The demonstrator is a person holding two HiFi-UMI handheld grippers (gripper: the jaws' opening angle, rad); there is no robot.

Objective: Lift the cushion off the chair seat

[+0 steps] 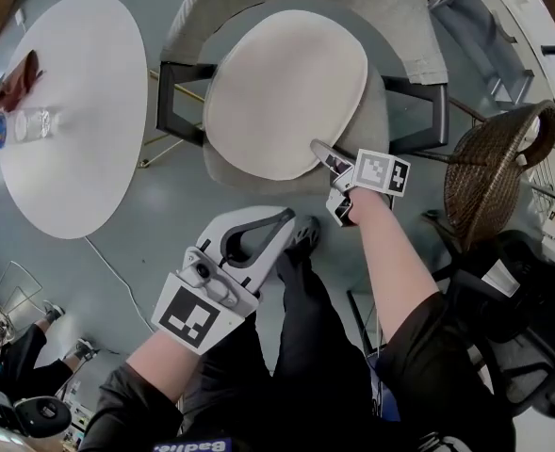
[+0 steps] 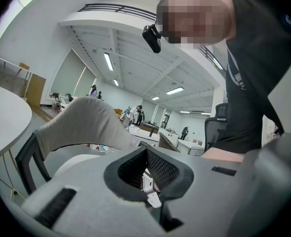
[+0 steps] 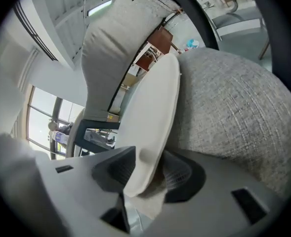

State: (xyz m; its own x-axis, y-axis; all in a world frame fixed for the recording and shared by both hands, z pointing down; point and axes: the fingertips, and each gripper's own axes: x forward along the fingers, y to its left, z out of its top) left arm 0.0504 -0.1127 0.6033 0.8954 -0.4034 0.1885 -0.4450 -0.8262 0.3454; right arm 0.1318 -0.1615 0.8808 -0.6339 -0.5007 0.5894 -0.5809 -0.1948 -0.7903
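Head view, looking steeply down: a pale oval cushion point(image 1: 286, 92) lies on the grey chair seat point(image 1: 376, 125) and covers most of it. At the seat's front edge, the right gripper point(image 1: 319, 149) reaches the cushion's near rim. In the right gripper view that rim stands between the two fingers point(image 3: 113, 167). Both pads press on it and the fabric dimples at one pad. The left gripper point(image 1: 291, 219) hangs in front of the chair, apart from the cushion. Its fingertips meet with nothing between them.

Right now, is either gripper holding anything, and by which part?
The right gripper pinches the cushion by its near edge; the left gripper holds nothing.
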